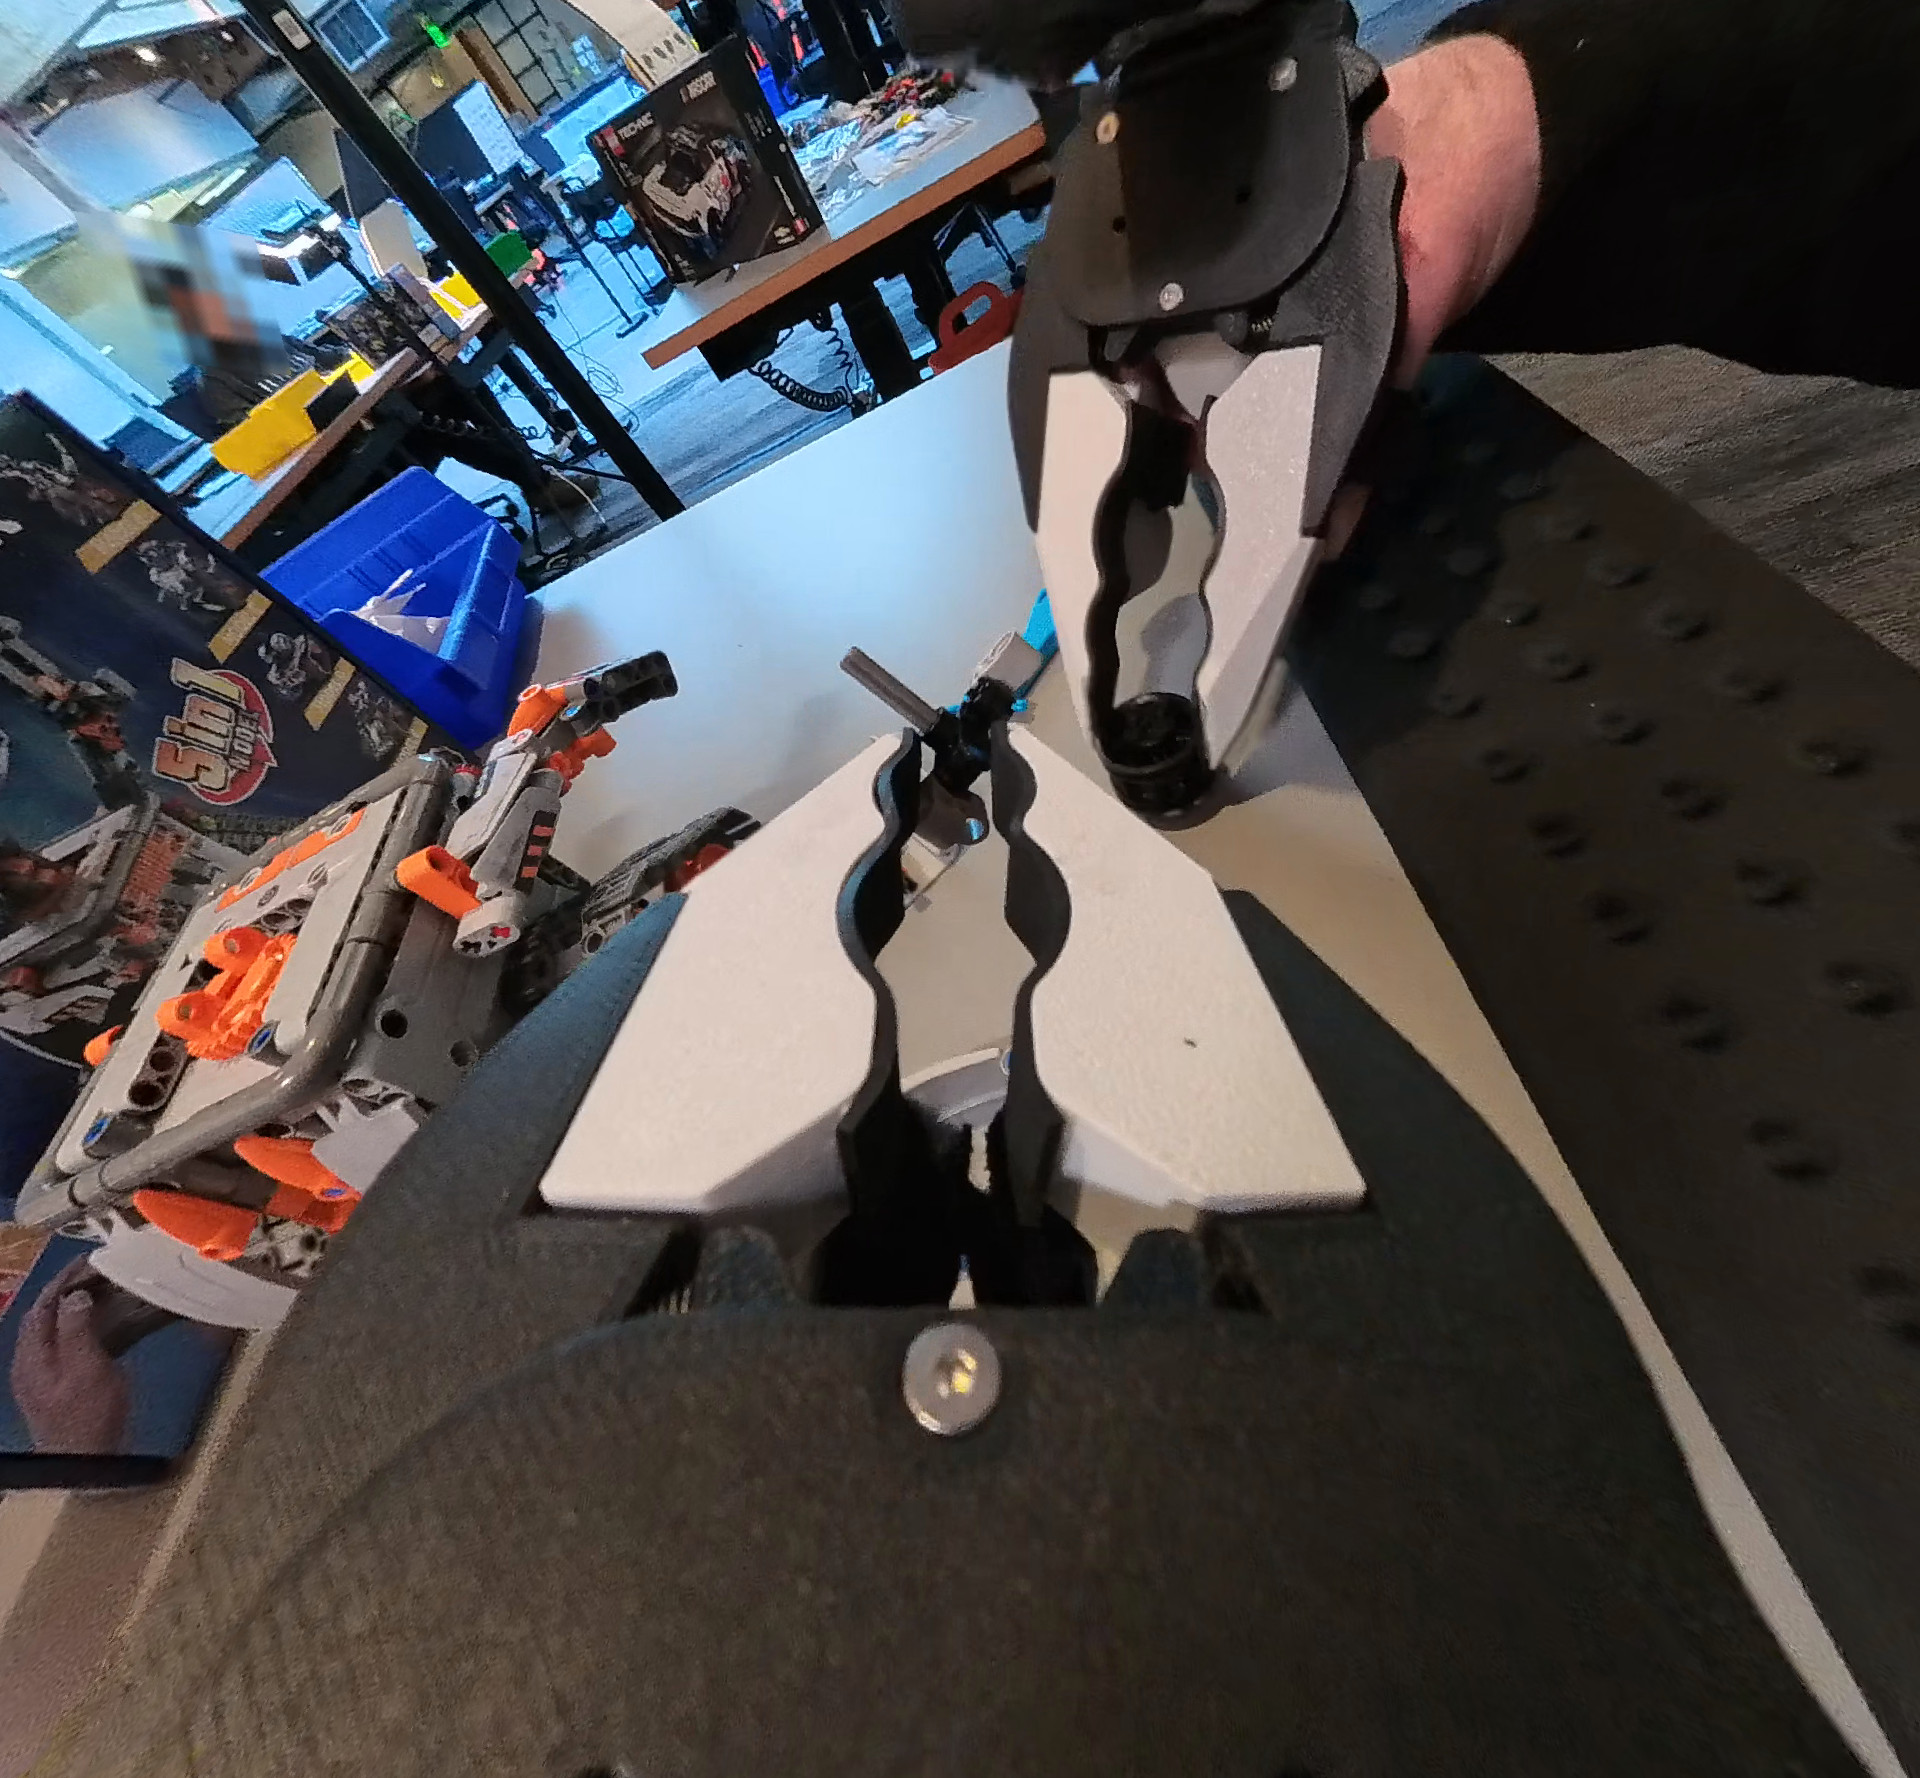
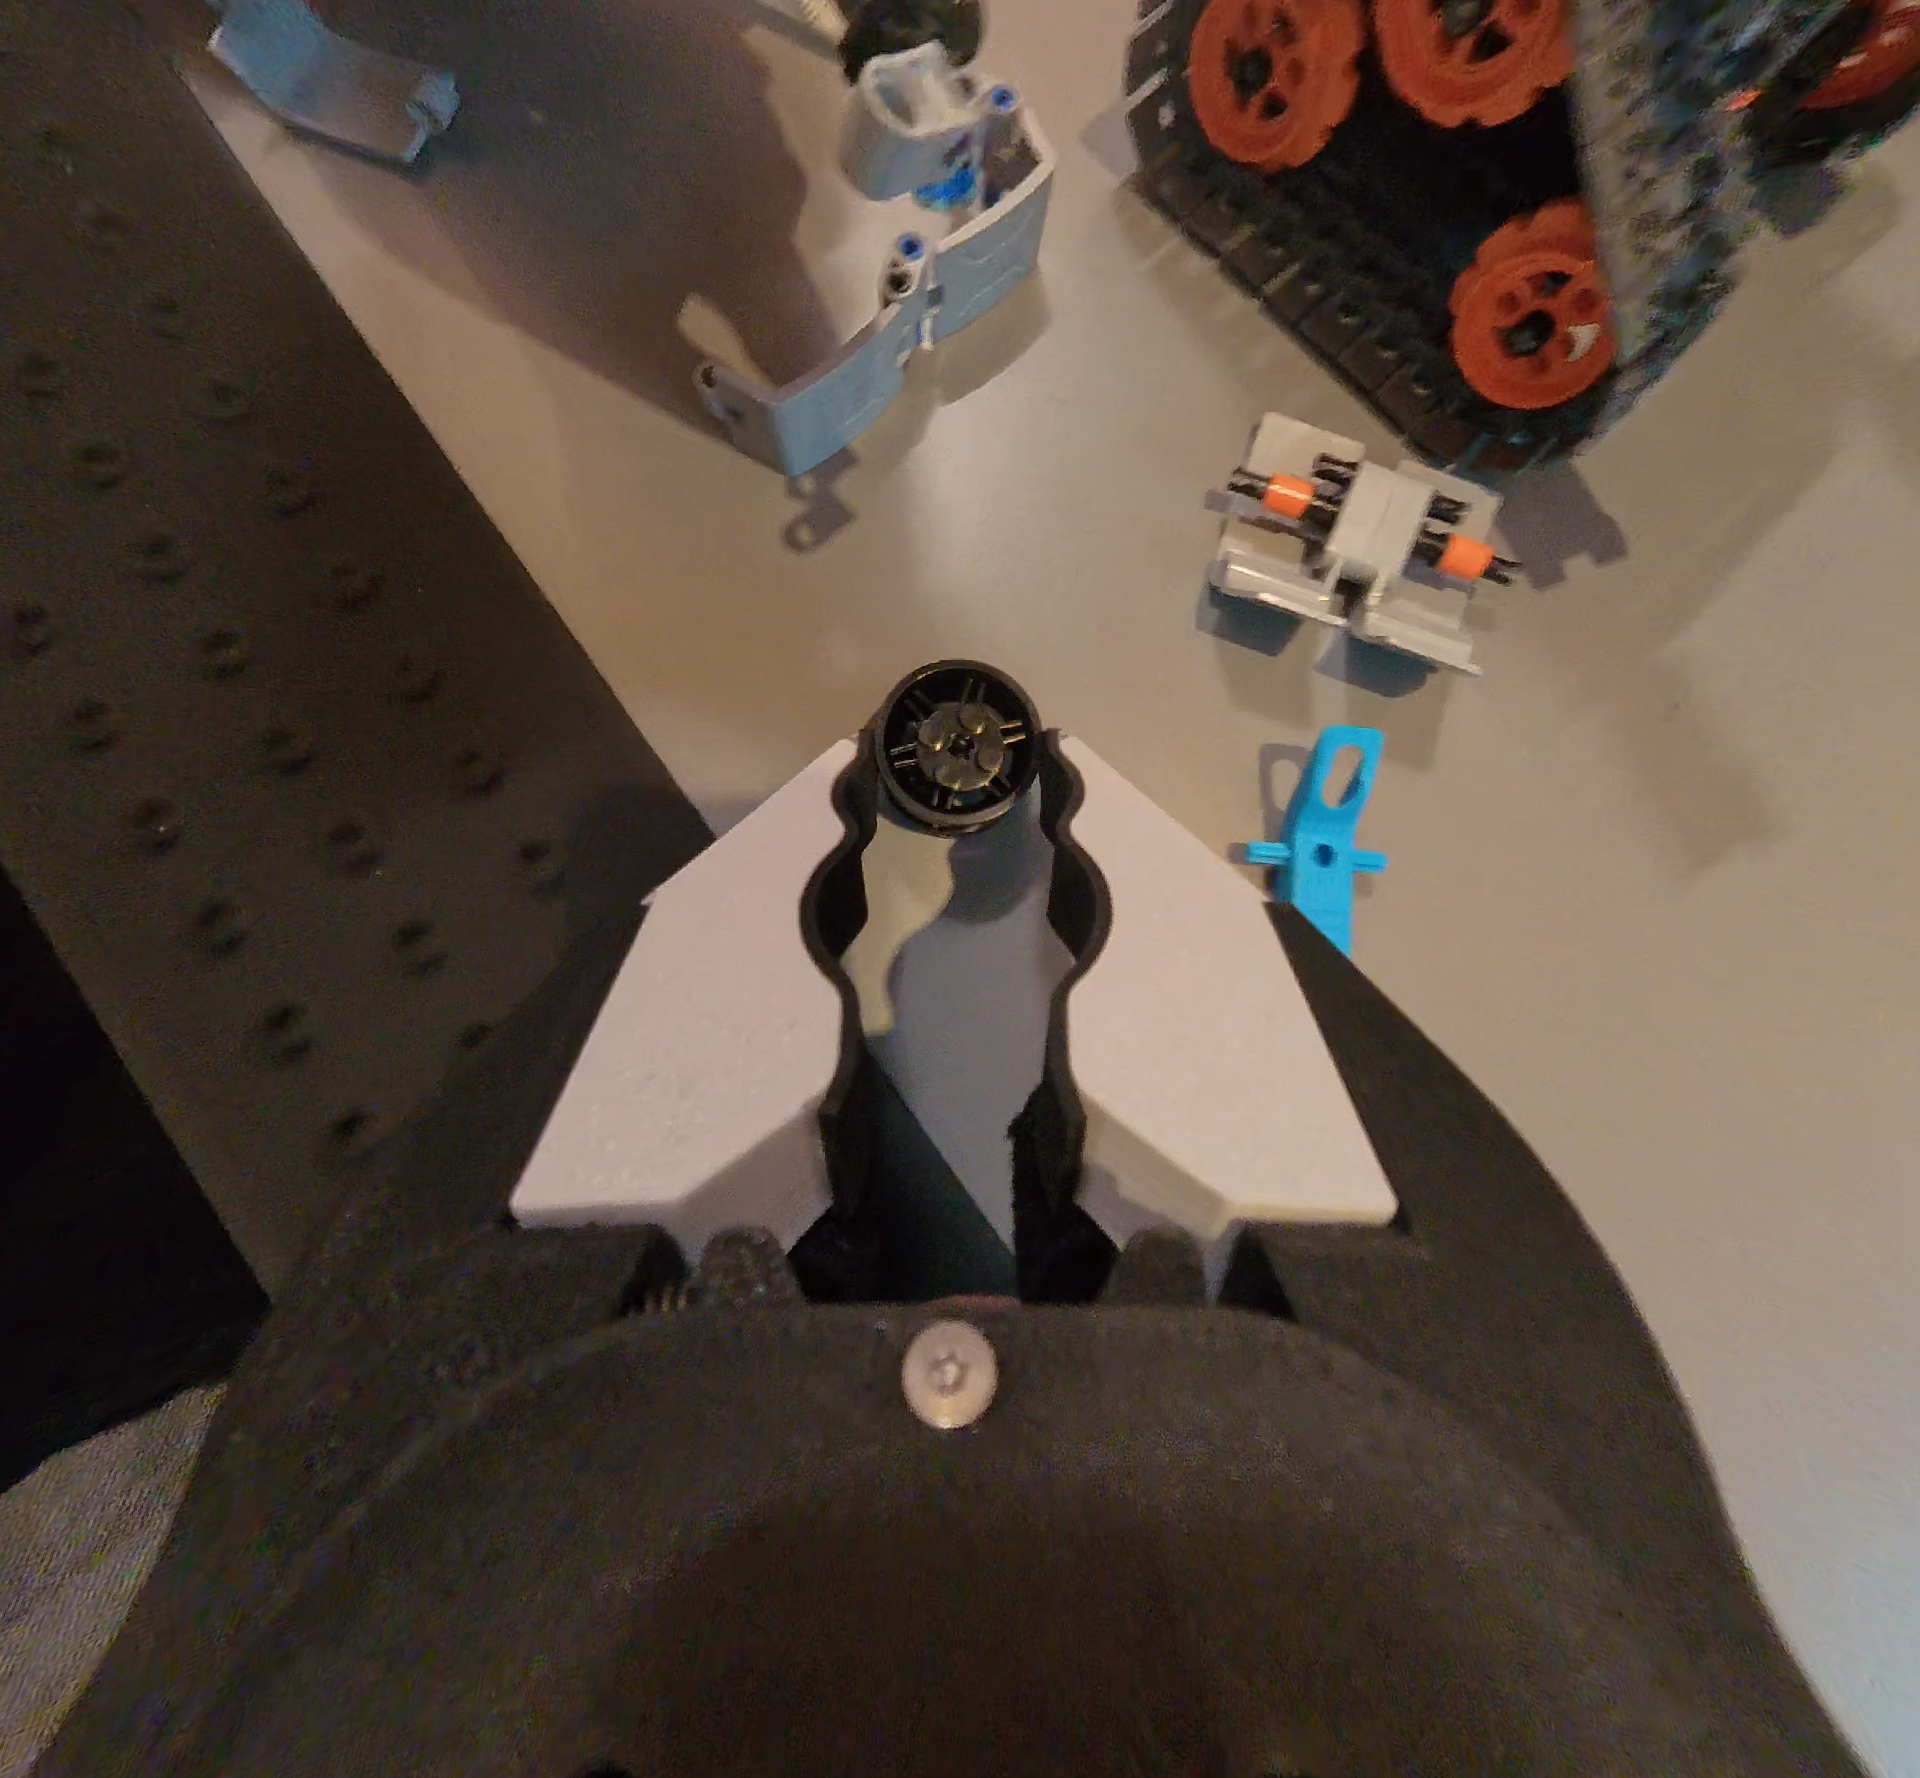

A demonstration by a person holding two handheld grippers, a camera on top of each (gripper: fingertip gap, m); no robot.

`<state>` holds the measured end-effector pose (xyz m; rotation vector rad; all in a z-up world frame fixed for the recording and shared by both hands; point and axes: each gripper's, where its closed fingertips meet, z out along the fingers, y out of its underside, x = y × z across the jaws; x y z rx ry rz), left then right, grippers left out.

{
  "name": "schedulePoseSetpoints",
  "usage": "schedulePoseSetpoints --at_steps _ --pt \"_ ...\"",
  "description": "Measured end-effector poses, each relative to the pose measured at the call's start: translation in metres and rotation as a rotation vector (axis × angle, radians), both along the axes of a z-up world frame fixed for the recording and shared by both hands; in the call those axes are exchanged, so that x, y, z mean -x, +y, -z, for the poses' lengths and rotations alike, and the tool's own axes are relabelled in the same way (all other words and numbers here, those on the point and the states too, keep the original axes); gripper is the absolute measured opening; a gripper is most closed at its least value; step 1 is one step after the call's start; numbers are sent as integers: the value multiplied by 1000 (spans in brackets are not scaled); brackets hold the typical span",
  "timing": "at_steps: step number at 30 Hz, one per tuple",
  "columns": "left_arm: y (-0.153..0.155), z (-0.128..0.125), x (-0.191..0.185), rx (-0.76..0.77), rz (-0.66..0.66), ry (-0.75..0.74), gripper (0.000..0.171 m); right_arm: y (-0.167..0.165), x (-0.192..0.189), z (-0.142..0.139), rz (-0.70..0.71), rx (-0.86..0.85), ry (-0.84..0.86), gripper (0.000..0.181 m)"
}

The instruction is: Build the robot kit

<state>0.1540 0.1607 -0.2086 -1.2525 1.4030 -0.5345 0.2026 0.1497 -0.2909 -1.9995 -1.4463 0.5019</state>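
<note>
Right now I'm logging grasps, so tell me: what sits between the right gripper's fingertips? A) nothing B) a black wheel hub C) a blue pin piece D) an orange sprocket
B: the right gripper is shut on a black wheel hub, pinched at its fingertips.

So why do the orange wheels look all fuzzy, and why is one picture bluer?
Right wrist view: the orange wheels near the top edge are smeared, likely motion blur, while the black wheel between the jaws is sharp; warm, dim light, soft shadows. Left wrist view: cooler, bluish light, the wide lens bends the pole, and the mat looks soft.
</note>
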Motion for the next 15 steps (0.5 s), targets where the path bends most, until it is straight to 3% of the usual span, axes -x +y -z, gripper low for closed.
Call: schedulePoseSetpoints --at_steps 8,12,15 --pt "-6 18 -10 -42 27 115 10 11 -11 -52 46 -99 210 29" --pt "-3 44 -25 -86 -4 291 11 12 -19 -53 47 -92 193 29" --pt "-1 72 -33 -35 -25 451 11 12 -20 -49 51 -75 200 29"
